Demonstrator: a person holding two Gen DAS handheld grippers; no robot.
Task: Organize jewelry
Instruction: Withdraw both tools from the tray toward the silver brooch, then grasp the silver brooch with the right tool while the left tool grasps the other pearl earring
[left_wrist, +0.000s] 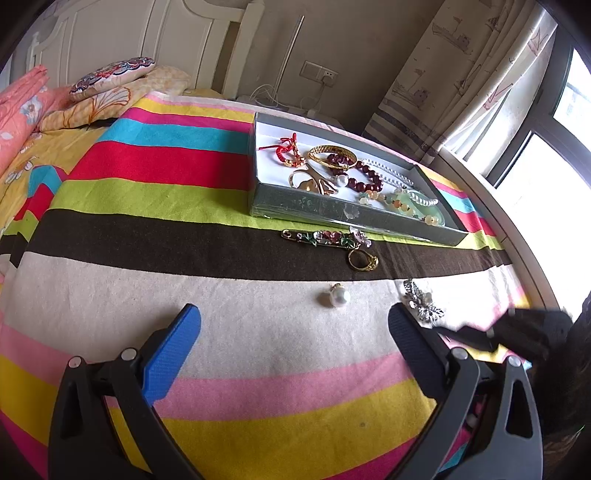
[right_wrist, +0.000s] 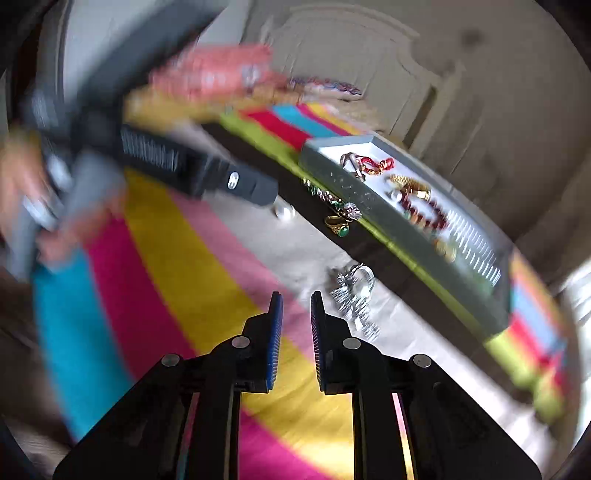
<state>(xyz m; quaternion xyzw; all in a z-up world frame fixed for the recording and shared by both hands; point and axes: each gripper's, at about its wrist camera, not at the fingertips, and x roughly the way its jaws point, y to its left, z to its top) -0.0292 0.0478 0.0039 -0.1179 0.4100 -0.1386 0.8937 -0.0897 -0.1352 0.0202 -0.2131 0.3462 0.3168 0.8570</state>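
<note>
Jewelry is being sorted into a grey tray (left_wrist: 354, 216) set on a striped cloth (left_wrist: 147, 295) at the far right of the bed, presumably so that loose pieces can be lifted straight over its low near wall. Bangles, a red cord bracelet (left_wrist: 286, 149), dark red beads (left_wrist: 365, 173) and a white bead string (left_wrist: 391, 173) are already gathered inside it.

Four pieces are left outside, on the cloth. An enamelled pin (left_wrist: 325, 238) is seen just beside the tray's near wall, with a gold ring (left_wrist: 363, 260) close in front of it. A pearl pendant (left_wrist: 340, 296) lies nearer, on the pale stripe. A silver brooch (left_wrist: 423, 302) lies to the right of the pearl.

The left gripper (left_wrist: 295, 321) is held low over the cloth with its jaws spread wide and nothing between them; the pearl sits just beyond the gap, so it is judged the likely target. The right gripper (right_wrist: 296, 308) is shown in a blurred view, its jaws nearly together but with a narrow gap and nothing held; the brooch (right_wrist: 354, 295) lies just beyond its tips, slightly right.
</note>
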